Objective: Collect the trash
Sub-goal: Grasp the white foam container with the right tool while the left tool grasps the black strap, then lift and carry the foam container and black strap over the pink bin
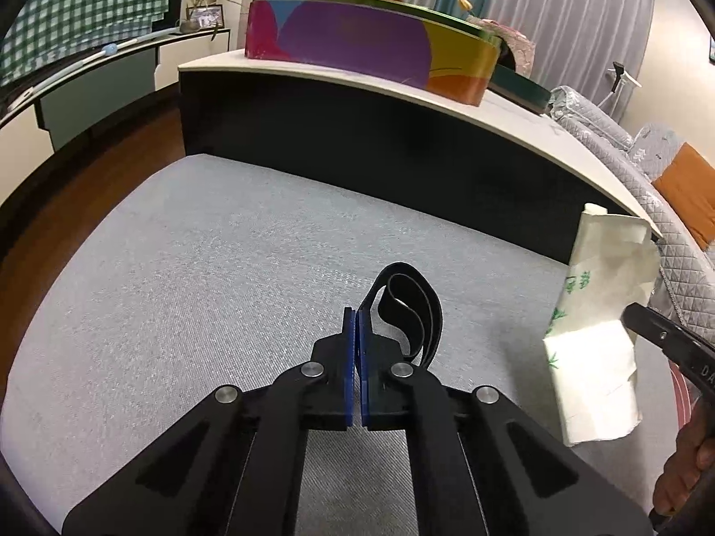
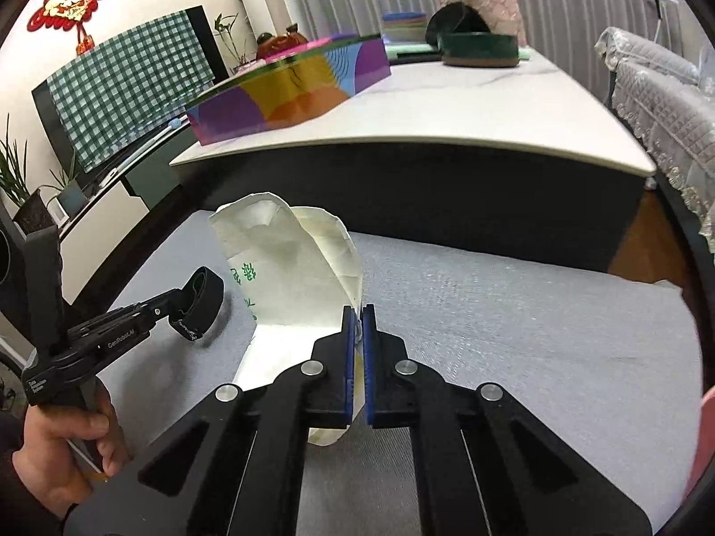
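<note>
In the left wrist view, the left gripper has its blue pads pressed together on a black looped strap, whose coils stand up just right of the fingertips above the grey rug. At the right edge a crumpled white paper bag with green print hangs off the rug, pinched by the right gripper, whose black finger reaches in from the side. Behind, a low table carries a colourful box. In the right wrist view, the right gripper is clamped on the lower edge of the paper bag, which rises up and left of the blue pads, clear of the rug. At the left, a hand holds the left gripper, closed on the black strap just above the rug and beside the bag.
</note>
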A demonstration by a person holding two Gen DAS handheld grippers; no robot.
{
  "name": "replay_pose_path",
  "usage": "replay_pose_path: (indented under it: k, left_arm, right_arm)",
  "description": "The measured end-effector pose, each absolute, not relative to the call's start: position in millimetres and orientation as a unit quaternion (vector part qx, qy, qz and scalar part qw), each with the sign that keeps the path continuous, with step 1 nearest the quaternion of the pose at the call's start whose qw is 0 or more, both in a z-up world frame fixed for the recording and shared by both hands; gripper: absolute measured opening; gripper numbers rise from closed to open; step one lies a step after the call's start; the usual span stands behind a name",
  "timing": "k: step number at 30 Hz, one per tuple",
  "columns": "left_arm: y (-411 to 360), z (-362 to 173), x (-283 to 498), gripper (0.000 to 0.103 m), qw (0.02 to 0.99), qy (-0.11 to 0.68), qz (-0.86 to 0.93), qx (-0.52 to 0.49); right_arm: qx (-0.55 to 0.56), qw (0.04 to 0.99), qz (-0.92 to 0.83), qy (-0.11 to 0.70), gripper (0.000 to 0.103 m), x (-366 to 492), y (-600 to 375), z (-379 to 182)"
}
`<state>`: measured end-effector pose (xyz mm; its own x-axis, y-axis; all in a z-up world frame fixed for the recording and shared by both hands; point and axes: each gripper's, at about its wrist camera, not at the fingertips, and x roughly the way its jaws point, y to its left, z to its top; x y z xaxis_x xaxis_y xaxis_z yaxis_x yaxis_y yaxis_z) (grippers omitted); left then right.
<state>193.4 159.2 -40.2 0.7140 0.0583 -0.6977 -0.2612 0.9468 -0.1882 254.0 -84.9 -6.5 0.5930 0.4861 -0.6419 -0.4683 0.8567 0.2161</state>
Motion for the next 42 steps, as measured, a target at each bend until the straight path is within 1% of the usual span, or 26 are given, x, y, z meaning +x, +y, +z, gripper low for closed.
replay_pose_path:
  k: [11, 26, 33, 42]
  left_arm:
    - [131, -14, 169, 0.001, 0.930, 0.342, 0.063, -0.117]
    - [59, 24, 123, 0.001, 0.948, 0.310, -0.004, -0.066]
    - [33, 27, 111, 0.001, 0.951, 0.303, -0.033, -0.055]
    - [4, 26, 106, 0.001, 0.953, 0.296, -0.061, -0.033]
  right_arm:
    - [0.007, 0.924, 0.196, 0.329, 0.003, 207, -138, 24]
    - [-0.001, 0.950, 0.148, 0.273, 0.003, 134, -212, 68]
    - [0.008, 0.957, 0.129, 0.259, 0.003, 119, -246, 77]
    - [0.031, 0.961, 0.107, 0.252, 0.003, 112, -275, 67]
